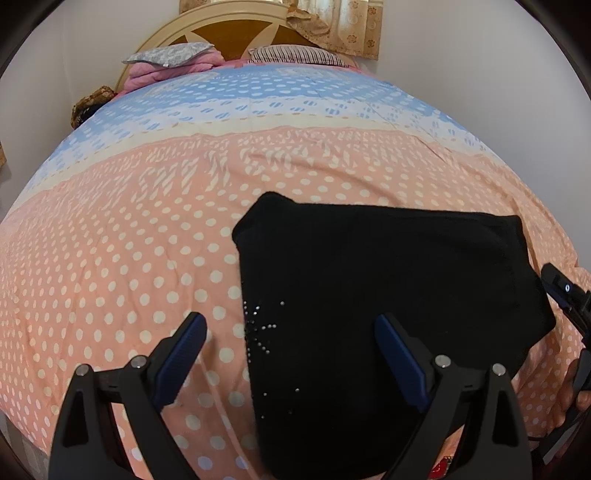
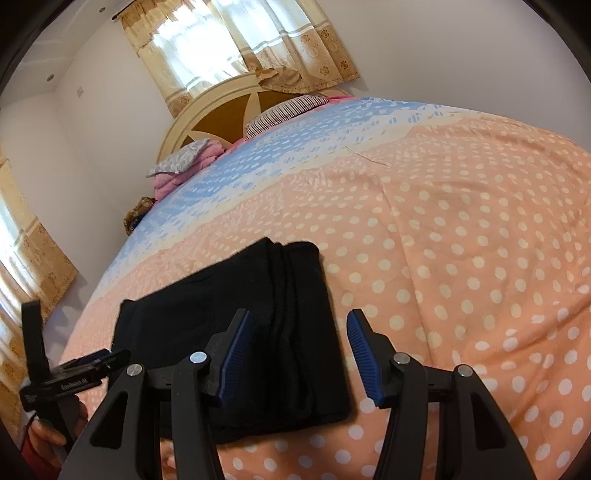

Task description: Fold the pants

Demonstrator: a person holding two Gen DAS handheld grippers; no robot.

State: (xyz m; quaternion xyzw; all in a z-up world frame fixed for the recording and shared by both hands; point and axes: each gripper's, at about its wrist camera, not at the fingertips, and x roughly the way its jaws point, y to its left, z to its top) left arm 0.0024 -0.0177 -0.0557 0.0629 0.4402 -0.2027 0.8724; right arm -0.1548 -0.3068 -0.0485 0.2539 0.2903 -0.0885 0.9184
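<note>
The left tool hangs tilted down over the near edge of the bed, its jaws spread wide with nothing between them; one blue pad is above the black fabric, the other above the sheet. The right tool points lower across the bed, jaws about half spread and empty, straddling the right edge of the folded pants without pressing on them. A hand grips the left tool's handle at the lower left of the right wrist view.

The black pants lie folded into a compact rectangle on the bed, close to its near edge, stacked layers showing along one side and small shiny studs near another.

The bedsheet is peach with white dots, turning to blue bands toward the headboard. Pillows and a pink blanket sit at the head. Beige patterned curtains hang on the white wall behind.
</note>
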